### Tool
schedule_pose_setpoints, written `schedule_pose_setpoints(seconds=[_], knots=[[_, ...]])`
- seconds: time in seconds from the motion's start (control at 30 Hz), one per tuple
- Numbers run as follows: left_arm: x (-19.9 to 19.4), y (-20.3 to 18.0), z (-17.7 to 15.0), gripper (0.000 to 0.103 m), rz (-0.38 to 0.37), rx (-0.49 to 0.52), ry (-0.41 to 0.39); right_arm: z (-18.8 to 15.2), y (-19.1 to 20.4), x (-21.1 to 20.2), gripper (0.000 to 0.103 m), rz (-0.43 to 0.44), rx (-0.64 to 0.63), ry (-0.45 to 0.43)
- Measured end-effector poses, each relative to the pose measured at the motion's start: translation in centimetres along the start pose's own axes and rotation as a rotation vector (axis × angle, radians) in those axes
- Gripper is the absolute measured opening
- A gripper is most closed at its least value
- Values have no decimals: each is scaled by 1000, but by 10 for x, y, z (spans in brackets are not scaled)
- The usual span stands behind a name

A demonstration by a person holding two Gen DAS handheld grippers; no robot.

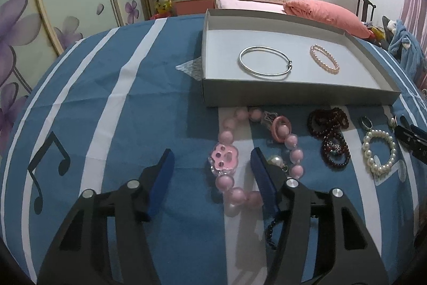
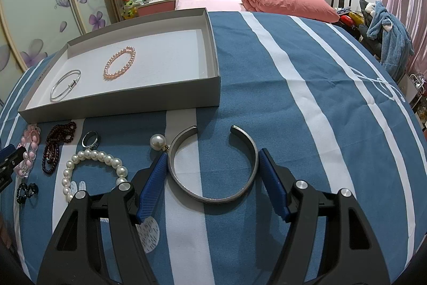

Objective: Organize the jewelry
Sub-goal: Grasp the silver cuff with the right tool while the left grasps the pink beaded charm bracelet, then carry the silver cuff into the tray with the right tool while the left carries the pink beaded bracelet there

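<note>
Cuff [image 2: 213, 172] dead centre on the blue striped cloth [image 2: 267, 71], its gap facing the box [image 2: 125, 104], and the right gripper [image 2: 212, 164] straddles it, spread wide, a blue pad just outside each side of the band, nothing held yet! Beside the left pad sits a pearl drop [image 2: 157, 142], touching or nearly touching the cuff's rim, with the white pearl bracelet [image 2: 93, 172] just beyond. Over on the left wrist view, the left gripper [image 1: 212, 164] is also wide and empty, hovering over the pink bead bracelet [image 1: 229, 159], its paw charm between the pads. Dark red beads [image 1: 332, 138] and a ring [image 1: 366, 122] lie nearer the box wall. Inside the box already: a silver bangle [image 1: 264, 62] and a small pink pearl bracelet [image 1: 324, 59], well apart. Danger here, I'd say: a squeeze on a smooth, open cuff could spring it sideways or pinch the ends together, and it may skate out flat on the cloth. The left pad could also snag that pearl drop and drag it along. On the other side, loose pink beads may roll out of a partial grip.
</note>
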State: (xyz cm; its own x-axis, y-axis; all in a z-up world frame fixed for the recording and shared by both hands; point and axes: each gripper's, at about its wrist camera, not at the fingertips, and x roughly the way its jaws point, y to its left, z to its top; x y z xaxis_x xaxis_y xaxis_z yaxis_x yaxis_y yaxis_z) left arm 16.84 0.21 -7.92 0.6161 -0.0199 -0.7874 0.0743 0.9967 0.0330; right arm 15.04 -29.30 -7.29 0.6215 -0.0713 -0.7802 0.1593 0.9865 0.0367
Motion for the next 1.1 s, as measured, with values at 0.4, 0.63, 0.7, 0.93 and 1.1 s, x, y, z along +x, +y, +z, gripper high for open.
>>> schedule_pose_setpoints(seconds=[0.4, 0.63, 0.7, 0.93, 1.1], knots=[[-3, 0, 0, 29, -15, -5, -10, -2, 2, -1, 68, -3, -8, 0], [-5, 6, 0, 23, -31, -6, -13, -6, -3, -6, 68, 24, 12, -9], [-6, 6, -1, 23, -41, -14, -15, -7, -7, -10, 68, 31, 34, -26], [-18, 14, 1, 23, -99, -45, -66, -4, -12, -25, 68, 56, 70, -111], [-34, 13, 4, 23, -162, -67, -128, -4, -2, -39, 68, 106, 64, -169]])
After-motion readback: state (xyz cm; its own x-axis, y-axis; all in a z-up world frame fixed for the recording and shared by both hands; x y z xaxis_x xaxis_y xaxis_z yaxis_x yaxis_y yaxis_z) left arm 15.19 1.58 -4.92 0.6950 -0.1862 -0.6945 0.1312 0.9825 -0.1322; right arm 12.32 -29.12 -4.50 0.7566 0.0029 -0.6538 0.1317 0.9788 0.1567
